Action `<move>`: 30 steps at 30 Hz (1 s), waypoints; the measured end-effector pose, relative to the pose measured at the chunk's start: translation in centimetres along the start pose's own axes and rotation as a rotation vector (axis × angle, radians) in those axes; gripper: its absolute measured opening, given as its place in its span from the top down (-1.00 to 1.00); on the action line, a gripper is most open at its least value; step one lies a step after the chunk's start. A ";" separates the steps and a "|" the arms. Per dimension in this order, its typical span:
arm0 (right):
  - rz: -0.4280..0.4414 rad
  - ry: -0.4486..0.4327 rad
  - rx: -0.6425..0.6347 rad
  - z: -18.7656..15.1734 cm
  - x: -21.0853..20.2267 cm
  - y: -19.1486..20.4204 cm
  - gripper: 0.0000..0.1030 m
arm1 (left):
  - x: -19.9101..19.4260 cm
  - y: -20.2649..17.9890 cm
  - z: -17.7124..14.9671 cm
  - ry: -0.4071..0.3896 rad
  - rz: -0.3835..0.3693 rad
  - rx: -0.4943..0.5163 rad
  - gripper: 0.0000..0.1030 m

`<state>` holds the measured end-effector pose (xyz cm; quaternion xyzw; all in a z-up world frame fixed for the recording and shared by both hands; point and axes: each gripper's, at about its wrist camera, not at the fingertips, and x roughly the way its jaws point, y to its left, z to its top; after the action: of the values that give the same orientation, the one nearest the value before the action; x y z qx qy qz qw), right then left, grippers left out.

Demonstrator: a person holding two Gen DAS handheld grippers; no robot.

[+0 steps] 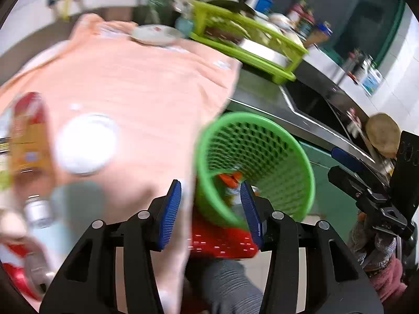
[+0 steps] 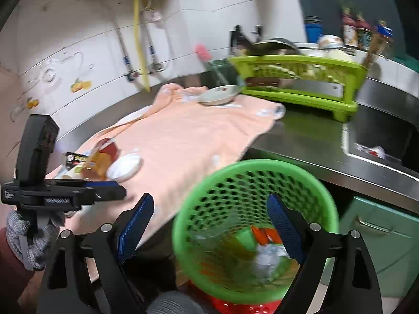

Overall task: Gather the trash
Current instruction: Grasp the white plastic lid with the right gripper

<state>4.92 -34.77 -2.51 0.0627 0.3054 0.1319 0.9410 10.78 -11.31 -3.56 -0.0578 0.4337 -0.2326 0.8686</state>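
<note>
A green mesh trash basket (image 1: 262, 151) (image 2: 251, 183) stands below the counter edge on a red stool (image 1: 222, 240), with orange, green and white trash (image 2: 262, 246) inside. On the peach towel (image 1: 136, 78) (image 2: 183, 136) lie a red-orange packet (image 1: 26, 133) (image 2: 103, 159), a white lid (image 1: 85, 144) (image 2: 124, 166), a black-yellow wrapper (image 2: 76, 158) and a bottle (image 1: 39, 209). My left gripper (image 1: 210, 209) is open and empty over the towel edge and basket rim. My right gripper (image 2: 209, 222) is open and empty above the basket.
A lime dish rack (image 1: 248, 36) (image 2: 296, 78) with dishes stands at the back of the steel counter (image 2: 301, 136). A plate (image 1: 154, 34) (image 2: 218, 95) sits on the towel's far end. The sink (image 1: 314, 102) (image 2: 382, 136) is to the right. Green cabinets (image 2: 379, 240) are below.
</note>
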 end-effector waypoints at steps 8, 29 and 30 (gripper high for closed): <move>0.085 0.043 -0.079 1.4 3.7 5.9 -0.65 | -7.5 8.3 -0.7 -0.095 0.174 -0.132 0.08; 0.181 0.181 -0.138 3.5 13.9 12.9 -0.65 | -6.5 21.3 -0.3 0.021 0.226 -0.398 0.08; 0.184 0.184 -0.140 3.4 14.1 13.0 -0.65 | -6.5 21.4 -0.3 0.023 0.224 -0.403 0.08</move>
<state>15.17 -18.38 -5.04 0.0124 0.3733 0.2435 0.8951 14.81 10.60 -5.48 -0.1789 0.4850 -0.0442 0.8549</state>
